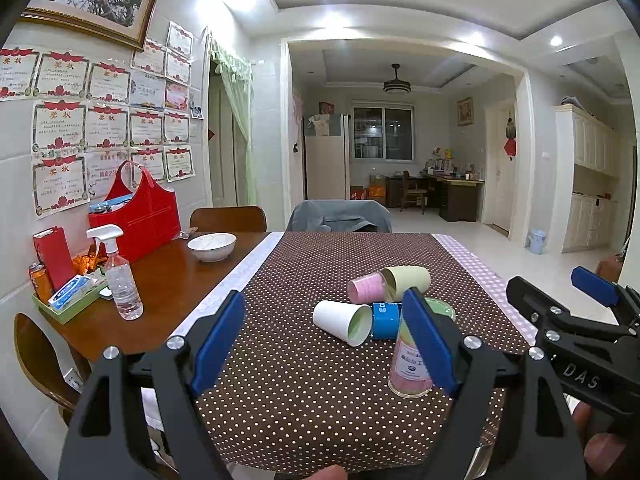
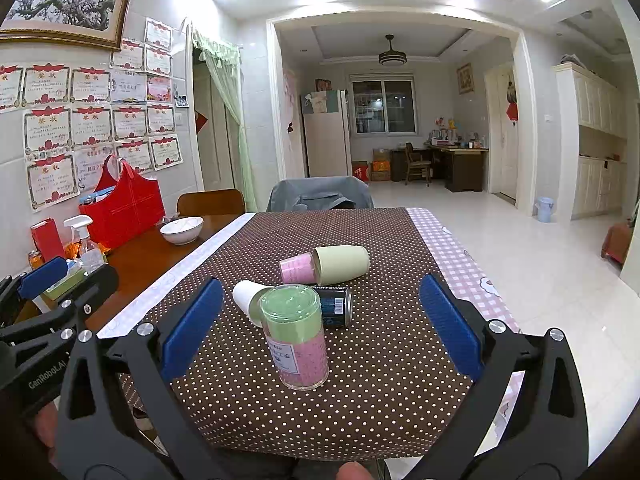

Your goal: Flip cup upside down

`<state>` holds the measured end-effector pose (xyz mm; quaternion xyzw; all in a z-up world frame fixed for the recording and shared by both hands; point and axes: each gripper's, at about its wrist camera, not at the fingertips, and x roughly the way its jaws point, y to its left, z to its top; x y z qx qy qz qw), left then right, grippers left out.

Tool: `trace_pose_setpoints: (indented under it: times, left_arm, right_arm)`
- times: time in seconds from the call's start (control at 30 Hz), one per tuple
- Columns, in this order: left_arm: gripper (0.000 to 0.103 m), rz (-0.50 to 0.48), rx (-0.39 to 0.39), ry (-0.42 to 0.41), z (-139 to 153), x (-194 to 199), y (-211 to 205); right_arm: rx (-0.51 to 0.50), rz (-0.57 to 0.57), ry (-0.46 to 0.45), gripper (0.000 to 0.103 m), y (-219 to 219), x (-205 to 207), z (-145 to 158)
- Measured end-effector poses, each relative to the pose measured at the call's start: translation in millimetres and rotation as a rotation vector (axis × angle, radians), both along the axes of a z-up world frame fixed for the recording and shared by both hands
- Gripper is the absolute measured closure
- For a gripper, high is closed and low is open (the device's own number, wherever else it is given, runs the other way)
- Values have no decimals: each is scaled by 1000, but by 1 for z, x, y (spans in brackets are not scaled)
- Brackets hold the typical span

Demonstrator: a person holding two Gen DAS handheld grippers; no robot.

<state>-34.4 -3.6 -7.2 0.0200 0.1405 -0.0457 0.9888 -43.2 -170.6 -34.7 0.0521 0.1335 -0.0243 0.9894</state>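
Your cup (image 2: 296,340) is standing upside down on the dotted cloth (image 2: 360,400), near the front edge of the tabletop (image 1: 168,280), its flat green base facing up. It is a clear cup with pink and green inside; whether that is a filling or nested cups is hard to tell. A white label on its side carries small print too blurred to read.

In the left wrist view your left gripper (image 1: 328,340) is hiding part of the cup (image 1: 410,364): one blue finger is crossing in front of it. That gripper is gaping wide and gripping nothing. Your right gripper (image 2: 320,328) is also spread wide, empty, with the cup sitting between its fingers and touching neither.

Just behind the cup, a white paper cup (image 2: 250,300) is lying on its side, green inside. A dark can (image 2: 334,306) is lying beside it, with a barcode and lettering that seems to read "CoolTower". Farther back, a pink cup (image 2: 298,268) and a pale green cup (image 2: 342,264) are lying together.

At the left, a white bowl (image 1: 212,246), a spray bottle (image 1: 120,276) and a red bag (image 1: 136,216) are sitting on bare wood. The right gripper's body is showing "DAS", the left's "GenRobot.AI".
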Motion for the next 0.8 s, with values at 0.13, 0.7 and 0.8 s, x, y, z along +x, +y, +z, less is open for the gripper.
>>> trace_pose_setpoints:
  times: [0.13,0.7,0.8]
  left_arm:
    - [23,0,-1,-1,0,0,0]
    - [23,6,1,3,1,0,2]
    - [23,13,6,12,0,2,1]
  right_arm:
    - [2,1,0,6,0,0,0]
    - [2,-1,3,6,0,0,-2]
    - [4,0,6,6,-1,1,-3]
